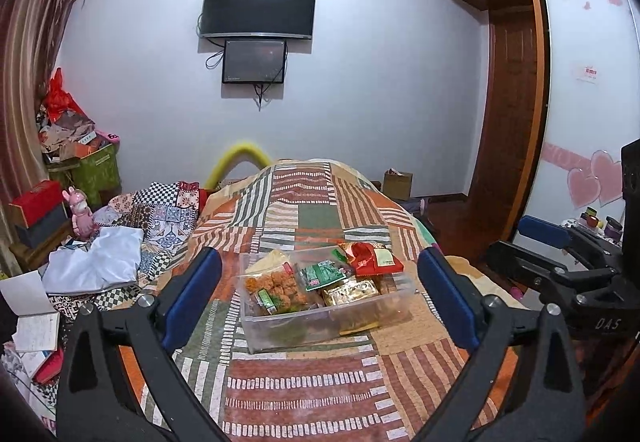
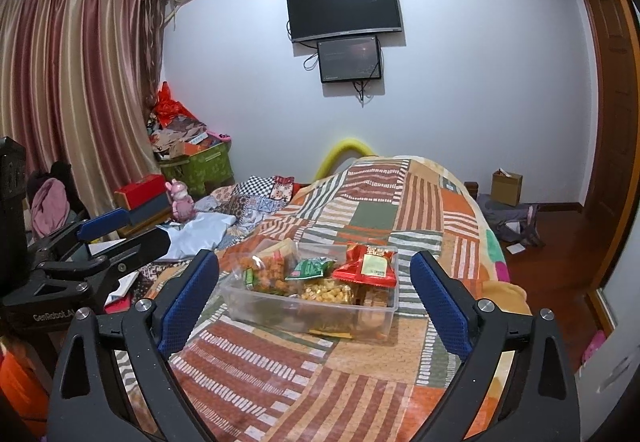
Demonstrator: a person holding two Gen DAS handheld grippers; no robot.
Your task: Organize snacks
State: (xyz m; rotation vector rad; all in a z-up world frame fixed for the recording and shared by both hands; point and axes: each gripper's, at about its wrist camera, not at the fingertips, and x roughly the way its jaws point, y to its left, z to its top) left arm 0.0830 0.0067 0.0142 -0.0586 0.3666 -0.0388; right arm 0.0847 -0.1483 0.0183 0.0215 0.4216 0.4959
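Observation:
A clear plastic bin (image 1: 280, 330) (image 2: 260, 308) sits on the patchwork bedspread and holds several snack packets: a red one (image 1: 376, 262) (image 2: 370, 266), a green one (image 1: 322, 274) (image 2: 310, 268), orange fried snacks (image 1: 276, 288) (image 2: 266, 274) and a gold pack (image 1: 352, 292) (image 2: 326, 292). My left gripper (image 1: 320, 298) is open and empty, its fingers either side of the bin, short of it. My right gripper (image 2: 314, 294) is open and empty, likewise framing the bin. Each gripper shows in the other's view: the right one in the left wrist view (image 1: 560, 242), the left one in the right wrist view (image 2: 104, 230).
The bed (image 1: 320, 382) (image 2: 380, 362) fills the middle. Crumpled clothes and quilts (image 1: 120, 242) (image 2: 224, 218) lie left of the bin. Boxes and a pink toy (image 1: 80, 208) (image 2: 182, 202) stand at the far left. A wardrobe (image 1: 512, 122) and wooden floor (image 2: 552, 270) are to the right.

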